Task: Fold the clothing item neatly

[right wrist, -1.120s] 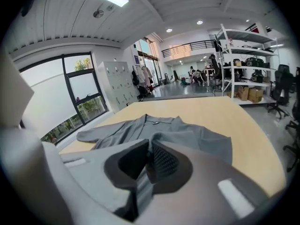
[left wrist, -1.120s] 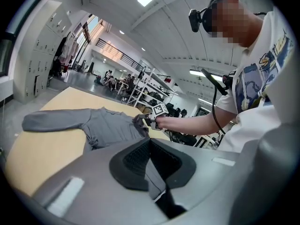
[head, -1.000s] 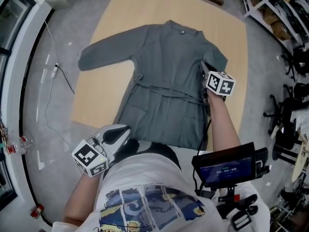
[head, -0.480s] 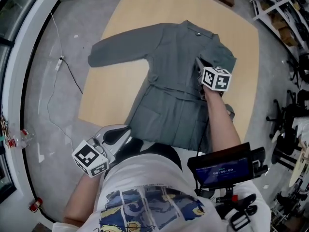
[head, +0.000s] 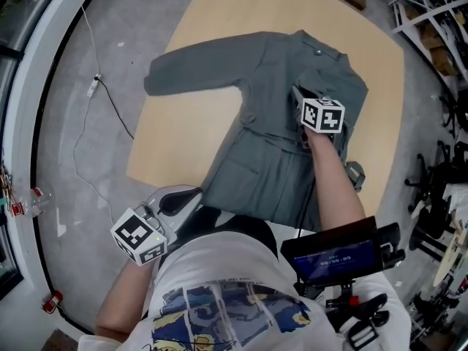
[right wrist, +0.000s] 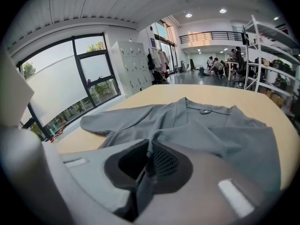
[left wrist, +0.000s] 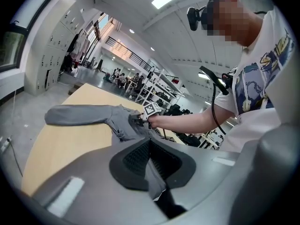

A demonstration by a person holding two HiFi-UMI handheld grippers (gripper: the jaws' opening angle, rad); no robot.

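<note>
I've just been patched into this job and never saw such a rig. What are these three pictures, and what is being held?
No robot arm here: a person holds a two-jaw tool in each hand. The top-down picture comes from a camera on the person's head. The other two come from cameras riding on the tools, looking along their jaws. A grey garment with a waist tie lies spread on a tan wooden board, one sleeve stretched out sideways. The left tool is shut on the garment's cloth at its near edge, close to the person. The right tool is shut on cloth further up, over the chest. The marker cubes are parts of the tools.
</note>
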